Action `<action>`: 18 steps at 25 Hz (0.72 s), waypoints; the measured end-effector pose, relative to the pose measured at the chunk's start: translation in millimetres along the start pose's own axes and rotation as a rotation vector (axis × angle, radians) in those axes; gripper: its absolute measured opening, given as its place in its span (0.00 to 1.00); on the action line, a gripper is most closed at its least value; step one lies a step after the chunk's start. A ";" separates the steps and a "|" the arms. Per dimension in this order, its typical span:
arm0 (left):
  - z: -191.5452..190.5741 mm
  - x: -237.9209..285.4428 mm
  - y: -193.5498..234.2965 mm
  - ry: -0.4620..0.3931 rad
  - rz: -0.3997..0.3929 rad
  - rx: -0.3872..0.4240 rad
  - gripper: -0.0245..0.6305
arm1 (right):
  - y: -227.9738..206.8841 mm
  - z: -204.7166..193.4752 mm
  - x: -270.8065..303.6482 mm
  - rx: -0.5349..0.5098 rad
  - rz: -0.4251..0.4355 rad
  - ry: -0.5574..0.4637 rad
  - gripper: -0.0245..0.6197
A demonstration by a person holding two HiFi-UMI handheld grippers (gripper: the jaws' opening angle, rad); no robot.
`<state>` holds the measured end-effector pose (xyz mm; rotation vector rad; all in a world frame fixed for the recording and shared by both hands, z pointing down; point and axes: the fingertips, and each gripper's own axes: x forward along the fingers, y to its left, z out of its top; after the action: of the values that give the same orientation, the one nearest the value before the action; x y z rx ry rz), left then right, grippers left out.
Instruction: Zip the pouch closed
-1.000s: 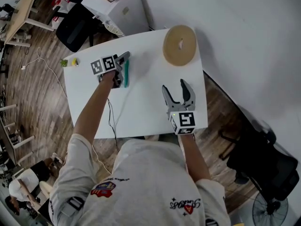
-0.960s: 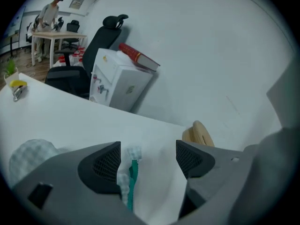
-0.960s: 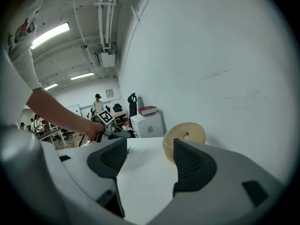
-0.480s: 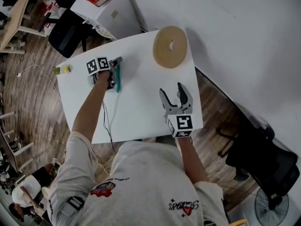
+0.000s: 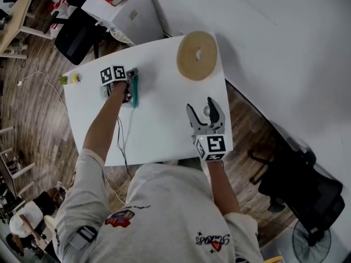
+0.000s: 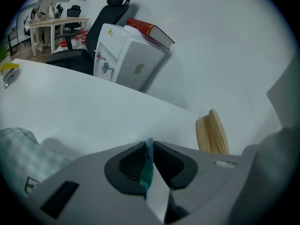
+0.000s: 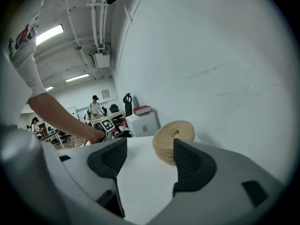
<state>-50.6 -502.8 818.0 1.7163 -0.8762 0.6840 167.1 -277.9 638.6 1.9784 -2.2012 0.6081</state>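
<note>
Closing just now, your left gripper (image 6: 147, 159) pinches the seemingly limp, light pouch (image 5: 135, 96) by its teal edge near the table's (image 5: 164, 122) far edge; right gripper (image 5: 202, 106) gapes empty.

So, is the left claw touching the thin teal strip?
Touching. The left gripper view shows the left claw, just closed further, pinching the thin teal strip.

The pouch (image 5: 135, 95) lies at the table's (image 5: 159, 122) left, the coiled mat (image 5: 188, 63) at its far right corner.
</note>
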 end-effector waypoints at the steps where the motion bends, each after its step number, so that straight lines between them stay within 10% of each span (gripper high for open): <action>1: -0.4 -0.4 0.4 -0.003 -0.012 -0.010 0.11 | 0.9 0.3 -0.3 0.000 0.004 0.001 0.50; 18: 24.1 -74.8 -29.8 -0.284 -0.242 -0.019 0.07 | 35.4 26.9 3.8 -0.061 0.106 -0.034 0.50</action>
<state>-68.0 -503.3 735.8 1.8930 -0.8441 0.2734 136.7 -289.0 607.8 1.8665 -2.3272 0.5175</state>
